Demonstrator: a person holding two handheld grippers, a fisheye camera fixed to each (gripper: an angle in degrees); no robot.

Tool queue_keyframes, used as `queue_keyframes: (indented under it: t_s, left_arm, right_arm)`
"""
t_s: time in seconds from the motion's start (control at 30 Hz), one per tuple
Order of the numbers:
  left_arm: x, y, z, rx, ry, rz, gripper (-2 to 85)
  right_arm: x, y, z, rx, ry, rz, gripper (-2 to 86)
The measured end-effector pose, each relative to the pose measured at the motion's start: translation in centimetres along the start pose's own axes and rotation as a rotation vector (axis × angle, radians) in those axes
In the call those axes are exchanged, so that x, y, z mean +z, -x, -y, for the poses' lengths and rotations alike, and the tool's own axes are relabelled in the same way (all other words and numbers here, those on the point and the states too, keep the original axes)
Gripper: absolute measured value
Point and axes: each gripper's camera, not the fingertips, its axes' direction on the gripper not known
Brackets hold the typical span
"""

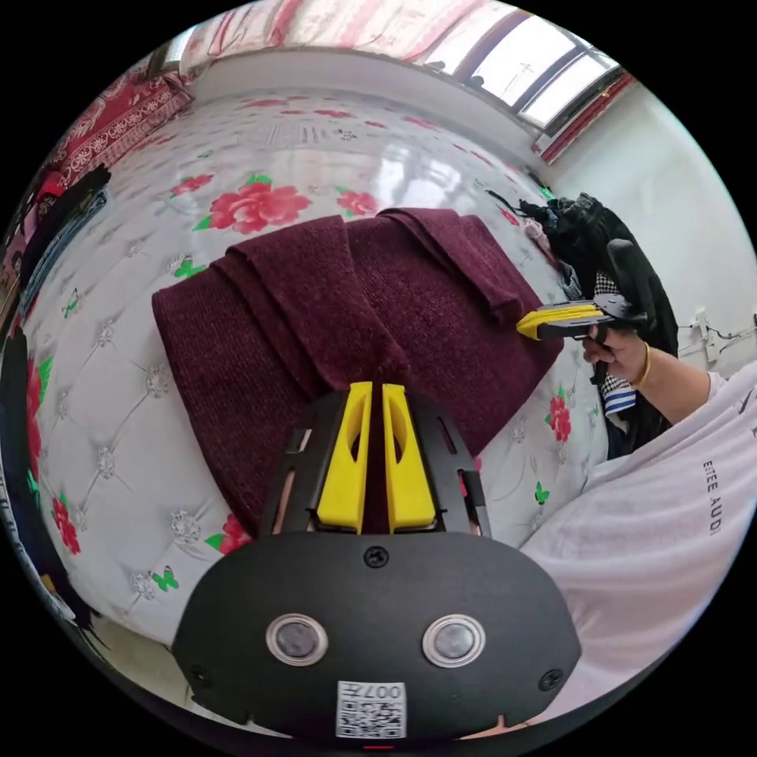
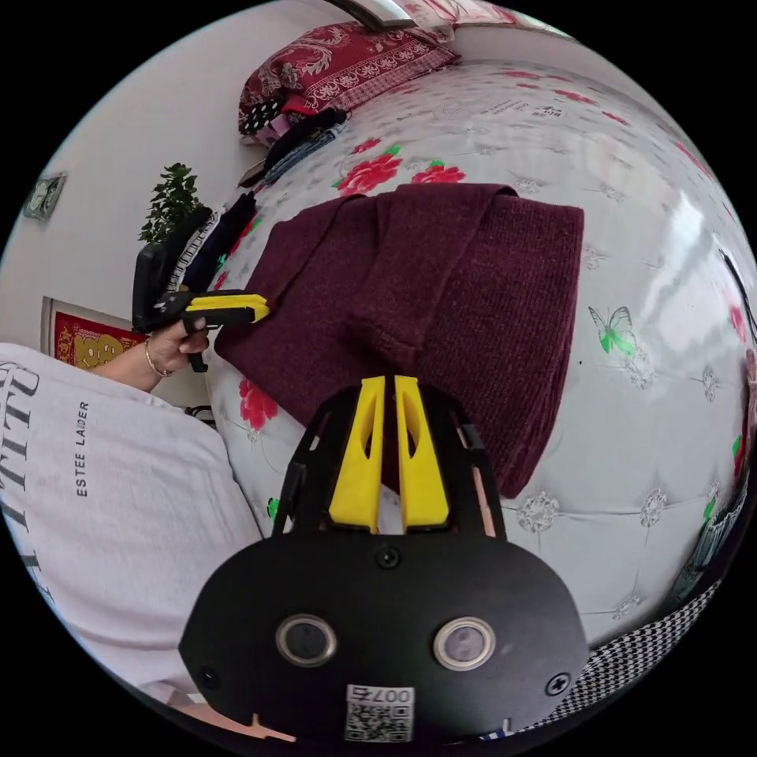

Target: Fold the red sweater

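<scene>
**Sweater on bed, grippers at near edge**

Sweater (image 1: 347, 315) lies flat on the bed (image 1: 118, 378), both sleeves folded over its body. In left gripper view, left gripper (image 1: 376, 388) sits at the sweater's near edge, over the end of one sleeve; right gripper (image 1: 530, 323) is off to the right by the sweater's side edge, in a hand (image 1: 623, 355). Clothes pile (image 1: 607, 236) behind that hand, at the bed's edge. Window (image 1: 544, 71) beyond the bed. In right gripper view, right gripper (image 2: 387, 383) is at the near sleeve end; left gripper (image 2: 256, 307) at the sweater's left corner. Pillow (image 2: 339, 63) at the bed's far end, folded clothes (image 2: 303, 138) before it, plant (image 2: 169, 201) left by the wall.
</scene>
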Motion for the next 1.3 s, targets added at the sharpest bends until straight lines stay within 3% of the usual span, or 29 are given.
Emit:
queue_keyframes:
  t_s: [0.27, 0.5, 0.63, 0.67, 0.73, 0.93, 1.17, 1.3]
  left_arm:
    - [-6.9, 0.7, -3.4, -0.036, -0.131, -0.098, 3.5]
    - [-8.9, 7.7, -9.7, -0.431, -0.196, -0.106, 6.0]
    - [-9.6, 12.2, -11.2, -0.606, -0.256, -0.19, 9.7]
    - [-9.6, 12.8, -11.3, -0.631, -0.258, -0.198, 10.5]
    - [-9.9, 14.6, -11.6, -0.693, -0.284, -0.218, 13.3]
    - [-8.0, 17.0, -9.4, -0.704, -0.254, -0.249, 16.7]
    - [-7.1, 18.7, -7.7, -0.736, -0.228, -0.237, 10.4]
    - [-6.8, 20.9, -9.6, -0.85, -0.276, -0.377, 7.4]
  right_arm:
    - [-5.0, 2.7, -1.3, -0.005, -0.141, 0.008, 1.6]
    - [-4.0, 3.8, 2.3, -0.005, -0.208, -0.106, 1.1]
    - [1.9, 1.6, 3.1, 0.084, -0.01, -0.082, 0.6]
    - [0.8, 1.4, 2.6, 0.118, -0.113, -0.056, 0.3]
    - [0.2, 0.9, 3.0, 0.209, -0.053, -0.053, 0.0]
    - [-3.8, 3.5, 0.8, 0.153, -0.166, -0.043, -0.2]
    - [-4.8, 4.3, -1.7, 0.184, -0.164, 0.005, -0.2]
    - [-5.4, 4.2, -1.9, 0.185, -0.159, 0.025, -0.2]
